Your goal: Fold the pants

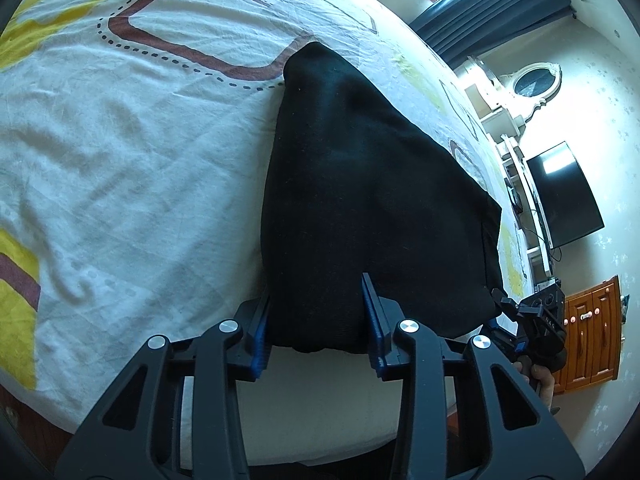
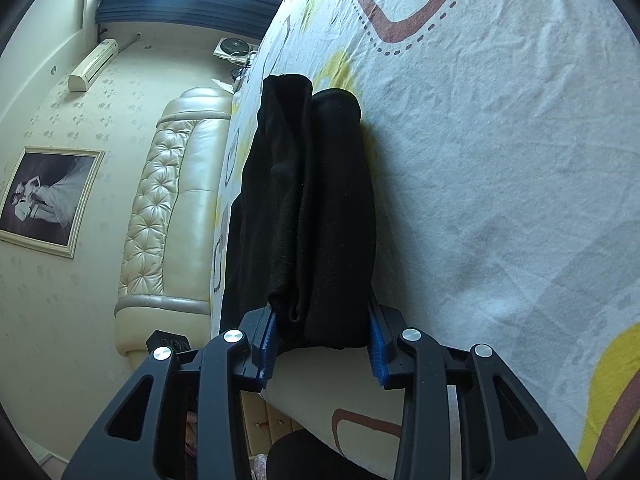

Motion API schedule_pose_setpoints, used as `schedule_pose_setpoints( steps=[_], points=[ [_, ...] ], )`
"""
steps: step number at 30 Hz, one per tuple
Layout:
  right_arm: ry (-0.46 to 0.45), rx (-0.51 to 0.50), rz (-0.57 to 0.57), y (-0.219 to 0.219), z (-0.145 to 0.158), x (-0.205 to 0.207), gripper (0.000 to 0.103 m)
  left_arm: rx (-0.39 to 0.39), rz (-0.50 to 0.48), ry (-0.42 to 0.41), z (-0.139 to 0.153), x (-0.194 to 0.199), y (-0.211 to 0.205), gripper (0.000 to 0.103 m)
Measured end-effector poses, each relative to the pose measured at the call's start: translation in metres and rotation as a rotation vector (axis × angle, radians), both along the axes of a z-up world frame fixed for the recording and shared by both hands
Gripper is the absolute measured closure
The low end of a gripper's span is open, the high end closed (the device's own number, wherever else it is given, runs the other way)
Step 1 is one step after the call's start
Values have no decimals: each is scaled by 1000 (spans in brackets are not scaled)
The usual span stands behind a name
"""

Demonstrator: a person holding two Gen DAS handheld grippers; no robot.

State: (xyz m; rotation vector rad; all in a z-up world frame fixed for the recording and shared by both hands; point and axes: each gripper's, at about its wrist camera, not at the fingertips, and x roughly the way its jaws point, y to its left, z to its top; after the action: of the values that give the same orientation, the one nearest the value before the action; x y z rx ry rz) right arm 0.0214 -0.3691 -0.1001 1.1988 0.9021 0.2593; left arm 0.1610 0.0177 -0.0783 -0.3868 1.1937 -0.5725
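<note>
Black pants (image 1: 360, 200) lie on the bed (image 1: 120, 160), already layered into a compact bundle. Left gripper (image 1: 320, 320) and right gripper (image 2: 322, 328) each pinch its near edge; probably one fold left.

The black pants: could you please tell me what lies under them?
The black pants rest on the patterned bedsheet, which shows all around them. The sheet beneath them is hidden. Both tools, left and right, clamp their near edge.
</note>
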Motion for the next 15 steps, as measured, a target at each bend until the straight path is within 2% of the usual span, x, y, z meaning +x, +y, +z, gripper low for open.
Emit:
schedule_pose_setpoints(
  steps=[15],
  points=[
    [12, 23, 13, 1, -11, -30, 66, 20, -23, -16, -2, -24, 5, 66]
  ],
)
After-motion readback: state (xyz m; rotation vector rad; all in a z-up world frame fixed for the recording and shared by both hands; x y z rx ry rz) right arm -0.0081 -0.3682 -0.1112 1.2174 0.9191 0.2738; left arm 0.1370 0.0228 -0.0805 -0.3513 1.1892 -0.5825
